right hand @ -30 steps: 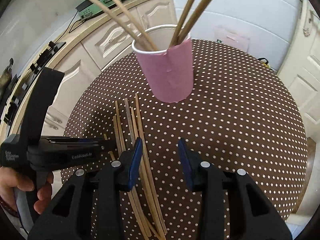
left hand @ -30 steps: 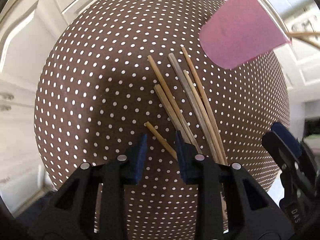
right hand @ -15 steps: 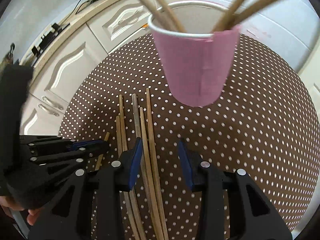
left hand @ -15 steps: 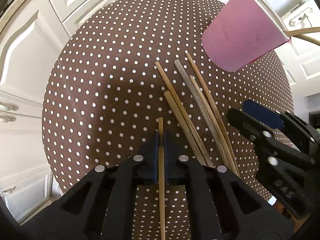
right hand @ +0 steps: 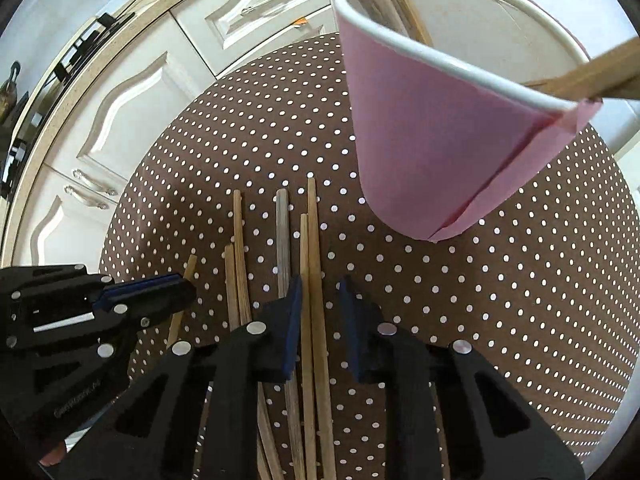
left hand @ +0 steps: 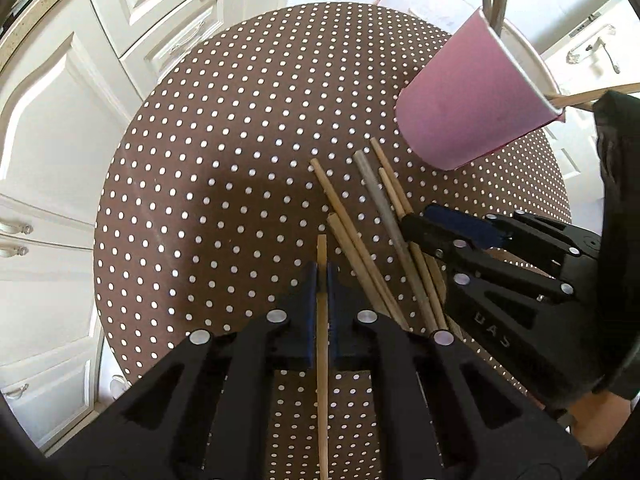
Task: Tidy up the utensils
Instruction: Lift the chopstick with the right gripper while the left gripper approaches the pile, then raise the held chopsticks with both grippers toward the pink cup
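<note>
A round table (left hand: 208,184) with a brown cloth full of white dots is seen under both grippers. White cupboards (left hand: 80,112) are seen behind it.

The left gripper (left hand: 322,280) is pressed tight on one thin wooden stick (left hand: 322,360). The stick is pinched between the blue pads (left hand: 310,312) and runs straight along the gripper, with its tip poking out just past the fingertips. In the right wrist view, the same stick (right hand: 182,296) is seen sticking out of the left gripper (right hand: 160,292), off to the left side.

A bunch of sticks (left hand: 376,248) is left lying flat on the cloth, just to the right of the left gripper. One of them is grey (left hand: 384,216); the others are light wood.

The right gripper (right hand: 320,312) is pointed down over that bunch, and its jaws are closing. Two of the wooden sticks (right hand: 314,264) are seen between its fingers, close to the left pad. The right pad is not yet touching them, so they are not pinched. The grey stick (right hand: 282,240) lies just outside the left finger.

A pink cup (right hand: 432,152) with a white rim is stood on the table ahead of the right gripper and a bit to its right. More sticks (right hand: 592,76) are seen standing in the cup and leaning out over its rim. From the left gripper, the cup (left hand: 468,112) is seen far ahead and to the right.
</note>
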The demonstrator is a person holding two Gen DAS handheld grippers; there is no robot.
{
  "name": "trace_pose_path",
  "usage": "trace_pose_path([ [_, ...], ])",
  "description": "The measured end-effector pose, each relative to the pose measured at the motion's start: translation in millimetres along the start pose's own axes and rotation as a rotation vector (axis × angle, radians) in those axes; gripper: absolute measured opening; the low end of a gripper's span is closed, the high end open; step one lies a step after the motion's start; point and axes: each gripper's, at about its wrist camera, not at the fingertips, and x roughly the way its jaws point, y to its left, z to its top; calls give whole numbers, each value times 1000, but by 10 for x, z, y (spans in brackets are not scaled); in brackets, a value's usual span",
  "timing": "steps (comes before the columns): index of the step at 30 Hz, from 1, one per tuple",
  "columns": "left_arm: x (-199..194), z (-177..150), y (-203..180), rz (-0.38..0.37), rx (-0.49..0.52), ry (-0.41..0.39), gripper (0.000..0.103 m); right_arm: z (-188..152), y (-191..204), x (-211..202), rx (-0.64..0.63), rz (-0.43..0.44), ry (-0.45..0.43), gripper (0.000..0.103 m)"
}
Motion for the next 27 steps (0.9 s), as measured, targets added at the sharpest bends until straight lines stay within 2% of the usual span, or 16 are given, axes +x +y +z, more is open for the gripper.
trace_pose_path([
  [2, -59, 14, -79, 0, 2, -2, 5, 20, -39, -50, 32, 25, -11, 18],
  [7, -72, 42, -84, -6, 3, 2, 5, 74, -61, -9, 15, -35, 17, 18],
  [9, -28, 40, -97, -7, 9, 5, 5, 87, -72, 31, 24, -2, 34, 18],
  [13, -34, 42, -132, -9, 20, 5, 5, 185, 56, 107, -14, 3, 57, 18],
  [16, -59, 65, -187, -10, 24, 3, 5, 246, 199, 176, -54, -33, 84, 18],
  [17, -73, 78, -209, -10, 29, 2, 5, 257, 221, 196, -61, -53, 91, 11],
  [18, -63, 61, -227, -11, 33, 1, 5, 267, 231, 207, -68, -74, 91, 10],
  [25, -178, 22, -329, -24, 54, -10, 5, 265, 175, 228, -15, -31, 110, 10],
  [27, -180, -8, -351, -28, 59, -9, 5, 221, 86, 193, 30, 24, 110, 11],
])
